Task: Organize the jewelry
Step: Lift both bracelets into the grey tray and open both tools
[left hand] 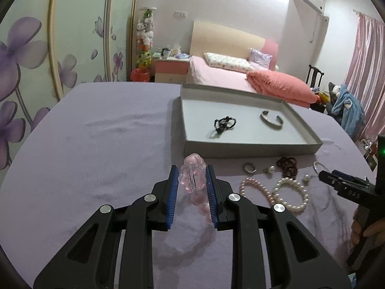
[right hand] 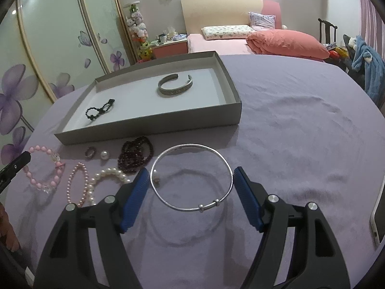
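Observation:
My left gripper (left hand: pixel 192 180) is shut on a pink bead bracelet (left hand: pixel 192 178), which hangs above the purple tablecloth with its shadow below. My right gripper (right hand: pixel 191 175) is shut on a thin silver bangle (right hand: pixel 192 208), its pads pressing both sides; the bangle is held just above the cloth. Ahead stands a shallow grey tray (right hand: pixel 149 125) holding a black bead bracelet (right hand: pixel 99 109) and a silver cuff (right hand: pixel 175 85). In front of the tray lie a ring (right hand: pixel 90 152), a pearl earring (right hand: pixel 105 154), a dark red bead bracelet (right hand: pixel 136 154), a pink pearl strand (right hand: pixel 77 185) and a white pearl bracelet (right hand: pixel 108 175).
The round table's purple cloth (right hand: pixel 300 132) stretches right of the tray. A white phone (right hand: pixel 377 219) lies at the table's right edge. A pink bed (right hand: pixel 264 38) and a chair with blue clothes (right hand: pixel 365 55) stand beyond the table.

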Available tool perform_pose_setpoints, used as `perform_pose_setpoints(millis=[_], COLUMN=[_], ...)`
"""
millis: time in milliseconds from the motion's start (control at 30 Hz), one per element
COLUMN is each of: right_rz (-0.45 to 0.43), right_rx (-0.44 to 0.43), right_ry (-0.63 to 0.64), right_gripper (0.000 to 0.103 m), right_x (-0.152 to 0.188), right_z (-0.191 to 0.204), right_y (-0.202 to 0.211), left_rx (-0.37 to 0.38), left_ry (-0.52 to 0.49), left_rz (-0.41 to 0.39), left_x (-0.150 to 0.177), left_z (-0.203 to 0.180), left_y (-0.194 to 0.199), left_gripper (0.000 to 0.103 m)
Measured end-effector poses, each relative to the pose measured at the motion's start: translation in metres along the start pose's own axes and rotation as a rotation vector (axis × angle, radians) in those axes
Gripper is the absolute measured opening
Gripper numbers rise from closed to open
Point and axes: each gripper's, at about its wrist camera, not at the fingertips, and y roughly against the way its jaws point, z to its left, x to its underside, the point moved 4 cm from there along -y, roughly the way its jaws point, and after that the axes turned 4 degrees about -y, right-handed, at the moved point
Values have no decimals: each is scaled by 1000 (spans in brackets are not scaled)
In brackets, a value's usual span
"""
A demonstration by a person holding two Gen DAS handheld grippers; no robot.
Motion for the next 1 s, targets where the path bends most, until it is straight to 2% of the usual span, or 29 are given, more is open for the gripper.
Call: perform_pose_setpoints(millis=[700,900,1000], right_rz=[-86,-161,-227], right_rx=[-88,-104,-102], right_ry=[-35,-16,4], right_gripper=[70,70,70], right_x=[-4,-11,-17], right_z=[15,30,40], right_y=[23,38,48], left_rx=[42,48,44], left_ry=[1,-6,-13], left_rz=[-78,-111,-133], left_x=[-10,-16,-20], left_z=[-21,-28,-33], left_y=[15,20,23], left_gripper=[24,24,24])
